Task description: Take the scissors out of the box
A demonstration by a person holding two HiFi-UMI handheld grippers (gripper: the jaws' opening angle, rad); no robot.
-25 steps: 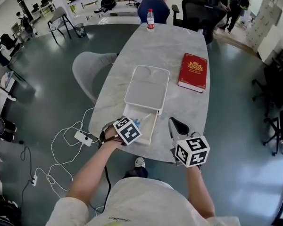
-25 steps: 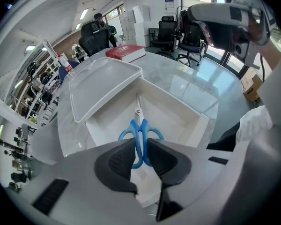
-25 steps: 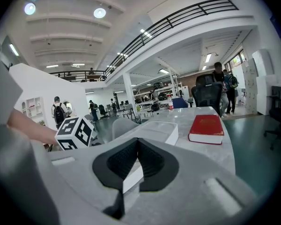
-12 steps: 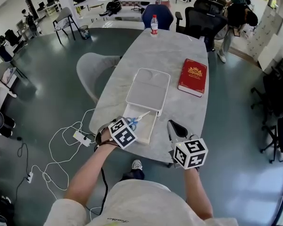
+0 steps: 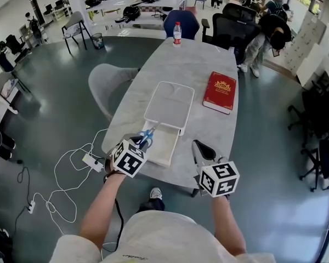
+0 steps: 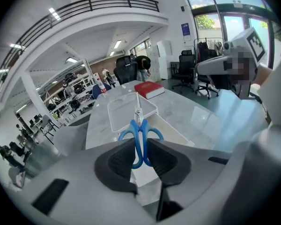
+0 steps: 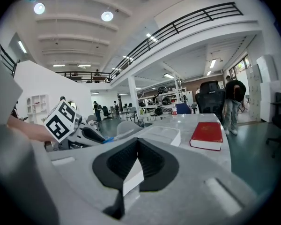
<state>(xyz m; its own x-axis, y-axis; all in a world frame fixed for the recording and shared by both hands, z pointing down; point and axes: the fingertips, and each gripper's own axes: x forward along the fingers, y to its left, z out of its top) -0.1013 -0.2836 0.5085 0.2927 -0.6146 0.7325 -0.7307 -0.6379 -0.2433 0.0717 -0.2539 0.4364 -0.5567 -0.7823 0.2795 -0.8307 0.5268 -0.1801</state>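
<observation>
In the head view, the left gripper is clenched on the blue-handled scissors and carries them in the air over the near left edge of the open white plastic box. The closed blades point away, toward the lid. I judge this angle lets the scissors pass over the box wall without catching. The right gripper waits just beside the box over the grey marble table, probably ready to steady the box.

In the left gripper view, both pads press on the scissors at the handle loops, so the tool hangs straight ahead and above the box.

In the right gripper view, the right gripper has its jaws together at the tips and holds nothing.

One second ago the scissors lay inside the box tray with the left gripper low upon them. Now they are lifted out and the gripper is tilted more. The right gripper has hardly moved.
</observation>
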